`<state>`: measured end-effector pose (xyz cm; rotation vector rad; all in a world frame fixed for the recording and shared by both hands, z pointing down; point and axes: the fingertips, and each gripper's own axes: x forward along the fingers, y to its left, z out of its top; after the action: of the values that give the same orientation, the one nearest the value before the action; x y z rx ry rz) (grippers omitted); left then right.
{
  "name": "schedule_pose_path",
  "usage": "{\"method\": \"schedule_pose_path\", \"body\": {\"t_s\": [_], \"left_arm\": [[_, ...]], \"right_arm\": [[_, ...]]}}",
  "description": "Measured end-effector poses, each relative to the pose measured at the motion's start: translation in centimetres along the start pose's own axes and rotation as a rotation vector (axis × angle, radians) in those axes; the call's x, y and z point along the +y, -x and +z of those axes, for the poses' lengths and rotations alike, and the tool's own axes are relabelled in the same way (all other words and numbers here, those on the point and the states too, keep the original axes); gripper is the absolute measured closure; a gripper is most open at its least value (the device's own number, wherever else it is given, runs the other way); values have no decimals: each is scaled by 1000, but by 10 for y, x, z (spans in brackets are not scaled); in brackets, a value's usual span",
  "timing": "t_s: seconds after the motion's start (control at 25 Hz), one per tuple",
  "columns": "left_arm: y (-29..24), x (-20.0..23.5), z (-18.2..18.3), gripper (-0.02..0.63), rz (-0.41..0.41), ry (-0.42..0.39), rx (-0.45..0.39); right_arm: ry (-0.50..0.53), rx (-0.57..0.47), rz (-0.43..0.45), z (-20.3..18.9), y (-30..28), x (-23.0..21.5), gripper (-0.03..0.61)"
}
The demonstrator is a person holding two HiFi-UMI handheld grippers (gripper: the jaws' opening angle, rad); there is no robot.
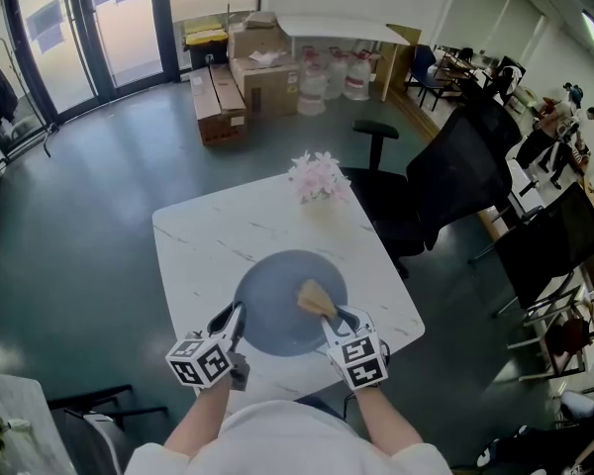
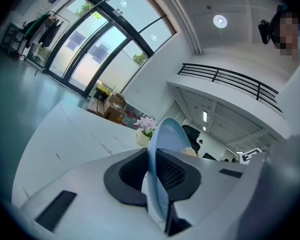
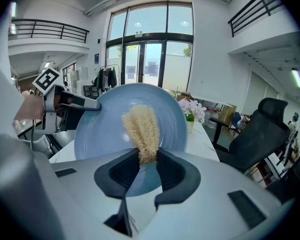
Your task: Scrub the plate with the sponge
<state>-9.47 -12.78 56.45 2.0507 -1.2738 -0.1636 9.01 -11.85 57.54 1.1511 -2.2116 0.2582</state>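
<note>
A pale blue plate (image 1: 277, 300) is held tilted above the white marble table (image 1: 208, 236). My left gripper (image 1: 233, 327) is shut on the plate's near left rim; in the left gripper view the plate (image 2: 165, 144) stands edge-on between the jaws of the left gripper (image 2: 157, 181). My right gripper (image 1: 335, 321) is shut on a tan fibrous sponge (image 1: 315, 298), whose far end lies against the plate's face. In the right gripper view the sponge (image 3: 141, 129) sticks up from the right gripper (image 3: 147, 165) in front of the plate (image 3: 100, 129).
A small pot of pink flowers (image 1: 319, 178) stands at the table's far edge. Black office chairs (image 1: 445, 181) stand to the right. Cardboard boxes (image 1: 240, 79) lie on the floor beyond. A second marble table corner (image 1: 10, 424) shows at lower left.
</note>
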Motion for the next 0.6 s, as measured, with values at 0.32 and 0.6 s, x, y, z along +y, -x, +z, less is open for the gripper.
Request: {"method": "schedule_pose_path", "body": {"t_s": [0.32, 0.6], "left_arm": [[0, 8, 8, 563, 19, 7, -25], [2, 1, -1, 563, 7, -15, 4]], "right_arm": [[36, 76, 113, -31, 1, 47, 462], [149, 69, 238, -14, -17, 98, 462]]}}
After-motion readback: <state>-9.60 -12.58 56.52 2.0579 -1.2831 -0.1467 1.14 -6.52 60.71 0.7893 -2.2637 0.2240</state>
